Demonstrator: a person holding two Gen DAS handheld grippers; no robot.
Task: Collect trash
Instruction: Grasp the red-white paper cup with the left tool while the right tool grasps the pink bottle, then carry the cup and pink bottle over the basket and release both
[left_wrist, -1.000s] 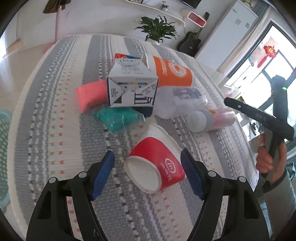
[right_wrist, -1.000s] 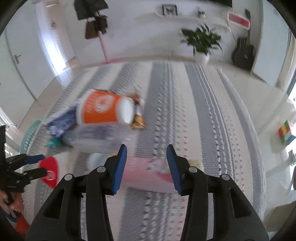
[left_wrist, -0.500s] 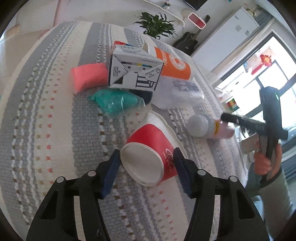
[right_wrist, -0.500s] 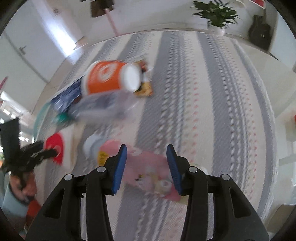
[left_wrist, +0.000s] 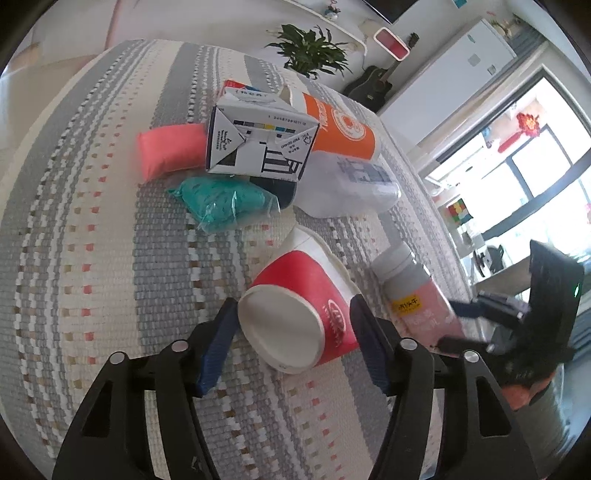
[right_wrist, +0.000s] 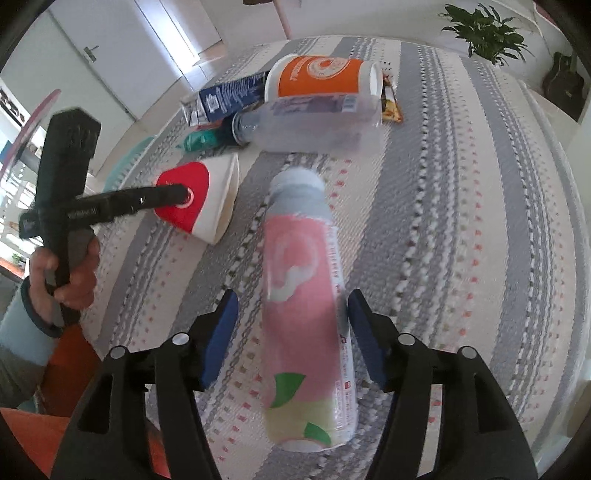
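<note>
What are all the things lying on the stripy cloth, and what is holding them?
paper cup: 1, red and white, on its side between the left claw's fingers
drink bottle: 1, pink, lying between the right claw's fingers
big cup: 1, orange and white, at the far pile
clear bottle: 1, see-through, beside the big cup
carton: 1, white and black, on the pile
bags: 2, teal and pink, by the carton
left claw: 1, black and blue, open
right claw: 1, same colours, open

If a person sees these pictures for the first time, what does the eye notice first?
Probably the red paper cup, lying on its side between the left tongs, and the pink bottle, lying between the right tongs. Behind them is a pile of trash with an orange cup on the striped cloth.
</note>
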